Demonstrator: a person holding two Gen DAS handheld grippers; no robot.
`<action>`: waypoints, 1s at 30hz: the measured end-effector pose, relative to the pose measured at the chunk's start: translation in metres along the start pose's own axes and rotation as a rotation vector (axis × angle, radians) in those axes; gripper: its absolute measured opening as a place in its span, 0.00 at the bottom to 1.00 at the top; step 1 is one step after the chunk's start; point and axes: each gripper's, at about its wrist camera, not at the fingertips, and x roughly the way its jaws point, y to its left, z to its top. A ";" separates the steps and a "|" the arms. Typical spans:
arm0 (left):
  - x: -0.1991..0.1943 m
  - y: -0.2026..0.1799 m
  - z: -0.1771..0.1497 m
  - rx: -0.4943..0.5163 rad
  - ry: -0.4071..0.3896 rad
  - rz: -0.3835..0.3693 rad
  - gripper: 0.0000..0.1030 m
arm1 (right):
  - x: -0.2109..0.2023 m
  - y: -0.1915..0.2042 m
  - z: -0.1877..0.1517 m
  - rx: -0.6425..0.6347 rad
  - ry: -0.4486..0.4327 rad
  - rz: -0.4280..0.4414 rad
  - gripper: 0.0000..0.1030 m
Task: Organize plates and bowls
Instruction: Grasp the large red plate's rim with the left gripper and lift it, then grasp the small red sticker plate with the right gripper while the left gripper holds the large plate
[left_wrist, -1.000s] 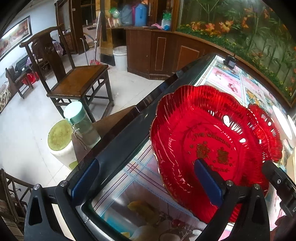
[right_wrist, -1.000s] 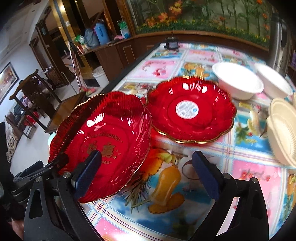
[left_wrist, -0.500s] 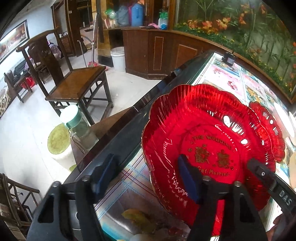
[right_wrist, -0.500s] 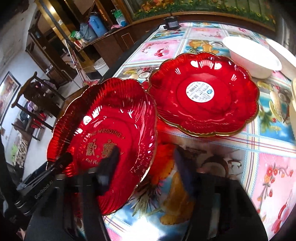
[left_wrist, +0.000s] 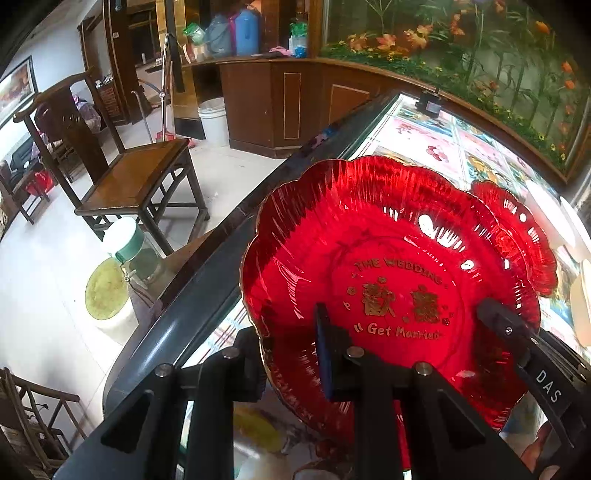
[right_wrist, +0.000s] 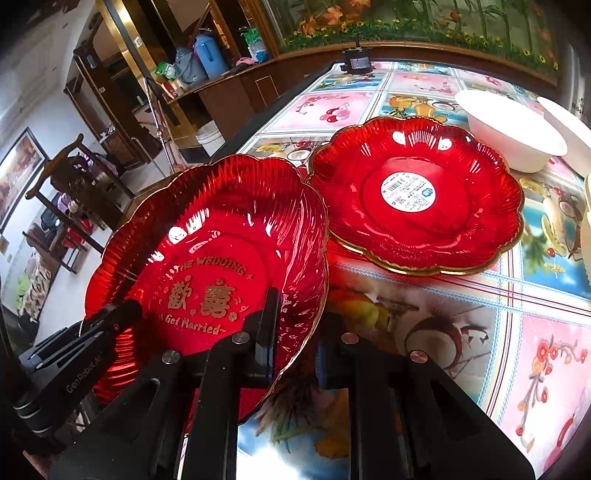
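Wedding plate (left_wrist: 388, 258): red, glossy, scalloped; we judge it light, stiff, slippery, breakable. Left gripper (left_wrist: 291, 354) and right gripper (right_wrist: 295, 332) are closing, pinching opposite rim edges.

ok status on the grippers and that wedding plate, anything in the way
Left gripper and right gripper both closing on the wedding plate rim, opposite sides. Second red plate flat alongside. White bowls beyond, clear.

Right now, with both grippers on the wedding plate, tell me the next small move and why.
Probably lift the wedding plate slightly and carry it toward the stickered red plate to stack it. The left hand-held gripper and right hand-held gripper are each closing on its near rim, one finger inside and one outside, and the matching plate lies beside it.
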 end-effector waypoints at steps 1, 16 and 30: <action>-0.002 0.000 -0.001 0.002 0.000 0.001 0.20 | -0.002 0.000 -0.002 -0.003 0.001 0.002 0.15; -0.029 0.032 -0.034 -0.034 0.044 0.045 0.24 | -0.015 0.025 -0.036 -0.046 0.070 0.087 0.16; -0.086 0.049 -0.066 -0.078 -0.067 0.080 0.77 | -0.081 -0.030 -0.045 -0.029 -0.051 0.203 0.53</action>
